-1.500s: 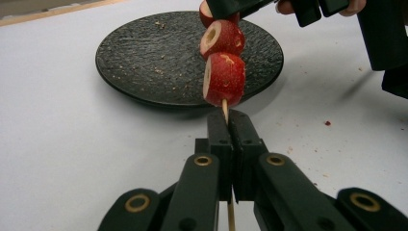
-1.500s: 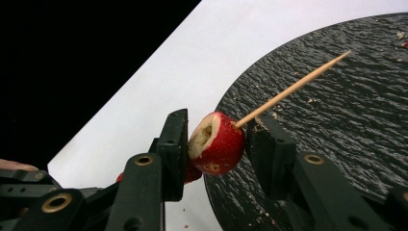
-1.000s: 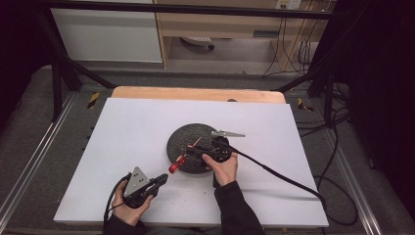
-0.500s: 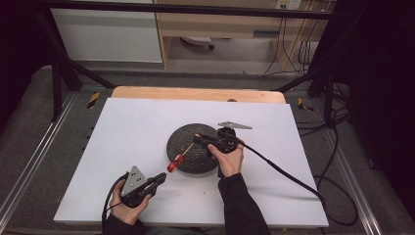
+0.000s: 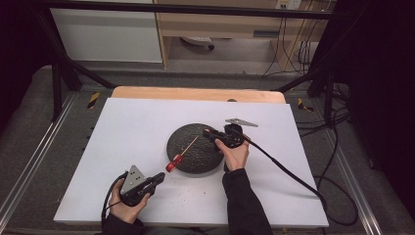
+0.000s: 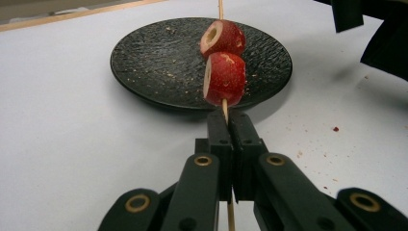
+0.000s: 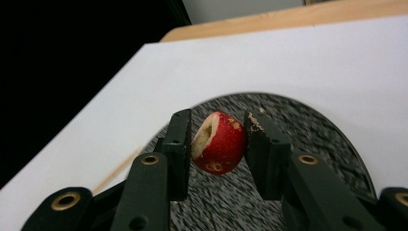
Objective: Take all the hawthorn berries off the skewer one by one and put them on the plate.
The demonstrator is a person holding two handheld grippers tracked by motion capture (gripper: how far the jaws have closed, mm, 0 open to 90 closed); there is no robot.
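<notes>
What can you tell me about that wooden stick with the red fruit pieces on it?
The skewer is a thin, pale wooden stick, clamped near its lower end between the shut jaws of the left gripper. Two red fruit pieces with pale cut faces and a cored hole are threaded on it, one just behind the other. From above it slants up across the black textured plate, its far tip pointing towards the right gripper, which holds a third red piece.

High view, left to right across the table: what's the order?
left gripper → two red fruit pieces on the skewer → black plate → right gripper, shut on a red fruit piece.
</notes>
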